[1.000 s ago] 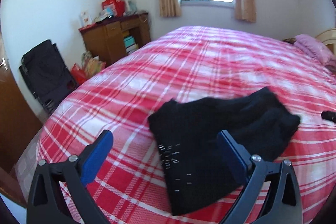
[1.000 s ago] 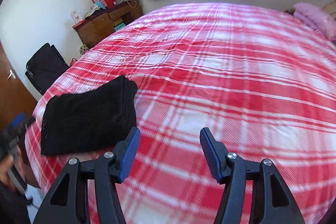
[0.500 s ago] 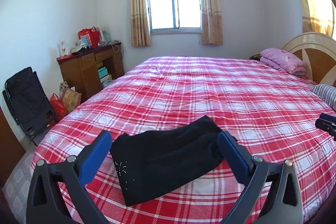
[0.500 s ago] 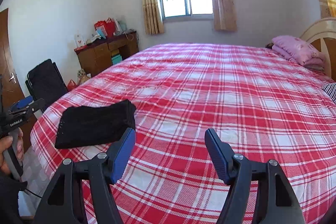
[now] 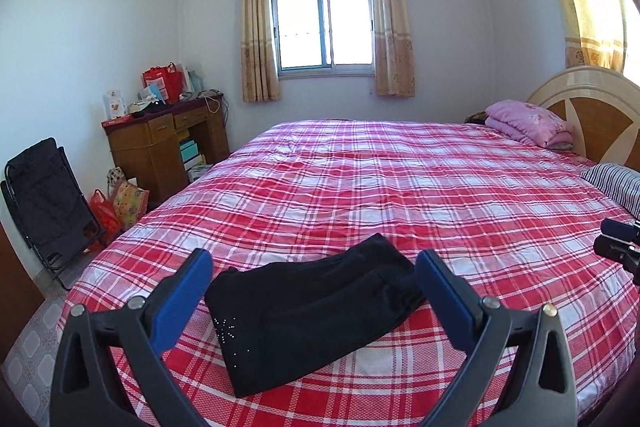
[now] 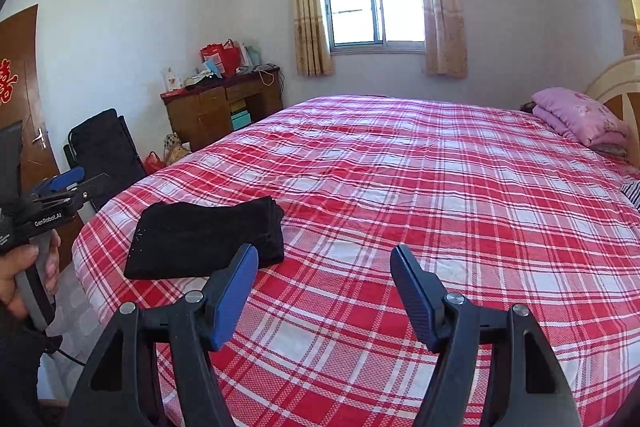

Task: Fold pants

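Pants [image 5: 316, 315]: black, folded into a compact rectangle, lying flat on the bed near its foot corner; a small cluster of pale studs shows on the near layer.
Bed [image 5: 400, 195]: wide, covered in a red-and-white plaid sheet; the fold sits at about 6 o'clock in the left view and 9 o'clock in the right view.
Left gripper [image 5: 314, 291]: jaws spread wide, raised above the pants and touching nothing; the fold shows in the gap between the blue pads.
Right gripper [image 6: 324, 287]: jaws also spread, empty, held over bare plaid to the right of the pants.
Pillow [image 5: 528, 123]: pink, at 2 o'clock by the headboard, well apart from the work.
Judgement: both tools being lifted clear and empty suggests the folding is finished, the bundle left near the edge within easy reach.
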`<state>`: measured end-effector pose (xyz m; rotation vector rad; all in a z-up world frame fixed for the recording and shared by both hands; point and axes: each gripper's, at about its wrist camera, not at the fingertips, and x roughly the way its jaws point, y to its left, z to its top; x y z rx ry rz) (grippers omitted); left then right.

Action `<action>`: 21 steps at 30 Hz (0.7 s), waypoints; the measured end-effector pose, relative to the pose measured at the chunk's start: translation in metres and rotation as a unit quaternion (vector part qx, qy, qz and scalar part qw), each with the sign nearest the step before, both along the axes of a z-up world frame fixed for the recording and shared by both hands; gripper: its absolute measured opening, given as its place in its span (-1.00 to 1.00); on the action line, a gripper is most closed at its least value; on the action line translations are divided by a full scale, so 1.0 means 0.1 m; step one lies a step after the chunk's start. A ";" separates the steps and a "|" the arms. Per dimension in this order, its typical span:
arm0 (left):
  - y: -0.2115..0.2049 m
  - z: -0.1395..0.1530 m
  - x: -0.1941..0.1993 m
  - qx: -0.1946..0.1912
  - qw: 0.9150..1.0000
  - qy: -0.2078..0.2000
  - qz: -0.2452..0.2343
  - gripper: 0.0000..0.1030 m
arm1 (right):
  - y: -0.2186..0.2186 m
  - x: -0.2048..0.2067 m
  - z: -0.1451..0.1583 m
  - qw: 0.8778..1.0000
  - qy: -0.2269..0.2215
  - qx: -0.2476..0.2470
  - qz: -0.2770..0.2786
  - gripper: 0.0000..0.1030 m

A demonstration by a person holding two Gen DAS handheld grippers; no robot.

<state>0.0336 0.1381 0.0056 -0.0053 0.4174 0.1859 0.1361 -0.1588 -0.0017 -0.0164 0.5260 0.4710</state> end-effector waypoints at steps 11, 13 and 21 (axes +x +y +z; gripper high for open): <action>0.00 0.01 -0.01 -0.001 1.000 -0.001 0.003 1.00 | -0.01 -0.03 0.03 1.000 -0.006 0.001 0.002 0.36; 0.00 0.01 -0.01 -0.001 1.000 -0.001 0.002 1.00 | 0.00 -0.04 0.02 1.000 -0.007 -0.002 0.002 0.36; 0.00 -0.01 0.02 -0.002 1.000 0.009 -0.001 1.00 | 0.04 -0.05 0.01 1.000 -0.008 -0.006 0.004 0.36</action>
